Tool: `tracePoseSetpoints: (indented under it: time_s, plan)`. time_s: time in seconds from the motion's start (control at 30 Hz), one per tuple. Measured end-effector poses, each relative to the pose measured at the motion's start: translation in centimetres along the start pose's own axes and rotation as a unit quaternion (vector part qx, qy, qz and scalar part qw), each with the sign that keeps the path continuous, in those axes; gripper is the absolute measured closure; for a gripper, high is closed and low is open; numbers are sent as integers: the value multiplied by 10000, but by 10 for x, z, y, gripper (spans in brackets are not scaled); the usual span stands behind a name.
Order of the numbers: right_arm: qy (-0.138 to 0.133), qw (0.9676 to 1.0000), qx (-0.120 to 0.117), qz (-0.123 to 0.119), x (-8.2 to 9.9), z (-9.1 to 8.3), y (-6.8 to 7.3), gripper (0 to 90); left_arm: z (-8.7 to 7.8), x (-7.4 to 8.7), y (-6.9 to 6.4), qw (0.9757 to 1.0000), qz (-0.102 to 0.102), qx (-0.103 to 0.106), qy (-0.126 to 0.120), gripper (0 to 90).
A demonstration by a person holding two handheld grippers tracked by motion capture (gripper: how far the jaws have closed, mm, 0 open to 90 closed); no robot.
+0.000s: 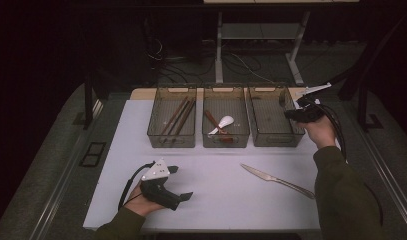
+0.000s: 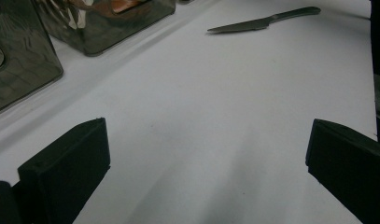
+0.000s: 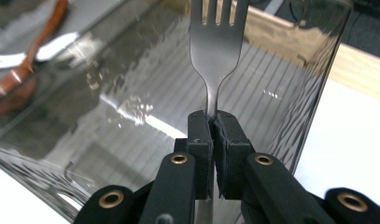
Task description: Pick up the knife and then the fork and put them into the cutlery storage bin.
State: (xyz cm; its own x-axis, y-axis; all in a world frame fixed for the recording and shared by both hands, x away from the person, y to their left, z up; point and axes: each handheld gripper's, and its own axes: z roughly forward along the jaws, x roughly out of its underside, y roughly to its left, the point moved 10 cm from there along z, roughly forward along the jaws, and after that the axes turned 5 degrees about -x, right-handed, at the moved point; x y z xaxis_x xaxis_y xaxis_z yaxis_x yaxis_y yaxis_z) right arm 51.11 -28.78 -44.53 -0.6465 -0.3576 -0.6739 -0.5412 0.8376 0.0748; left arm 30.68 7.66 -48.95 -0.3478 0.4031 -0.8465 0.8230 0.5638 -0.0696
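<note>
Fork held over the right-hand bin, knife lying on the table.

The right gripper [image 3: 211, 122] has its jaws pressed tight on the neck of a fork [image 3: 217, 46], whose tines point away from the gripper over the ribbed floor of the right-hand bin [image 1: 271, 137]. Seen from the high view, this gripper [image 1: 291, 113] hovers at that bin's right rim. Left of that bin stands the middle bin [image 1: 226, 139] with a white spoon [image 1: 222, 123] in it, and farther left the left-hand bin [image 1: 172, 137] with chopsticks [image 1: 180, 116]. The knife [image 1: 277, 180] lies on the white table [image 1: 216, 195] in front of the right-hand bin. The left gripper [image 1: 182, 183] rests low on the table, well left of the knife, jaws wide apart with nothing between them.
</note>
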Motion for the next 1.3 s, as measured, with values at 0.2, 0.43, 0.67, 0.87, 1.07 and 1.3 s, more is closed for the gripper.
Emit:
tracePoseSetpoints:
  time_s: [0.2, 0.43, 0.67, 0.87, 1.07, 1.3]
  plan:
    - [236, 9997, 21, 4, 8, 9, -2, 855, 0, 0, 0, 10000, -2, 2, -1, 0]
    - [275, 9995, 106, 84, 7, 20, -6, 676, -1, 0, -1, 10000, -8, 31, -13, 0]
    - [-13, 9998, -53, 174, -1, 12, 0, 564, -1, -1, -2, 10000, 2, 34, -25, 0]
    - [-360, 9984, -398, 189, -6, -7, 12, 505, -1, -1, -1, 10000, -13, 14, -31, 0]
    - [-696, 9947, -721, 232, 0, -28, 22, 476, -1, 0, -1, 10000, 3, 21, 4, 0]
    - [-963, 9910, -923, 101, 9, -43, 36, 423, -1, 0, -1, 10000, 5, 10, 9, 0]
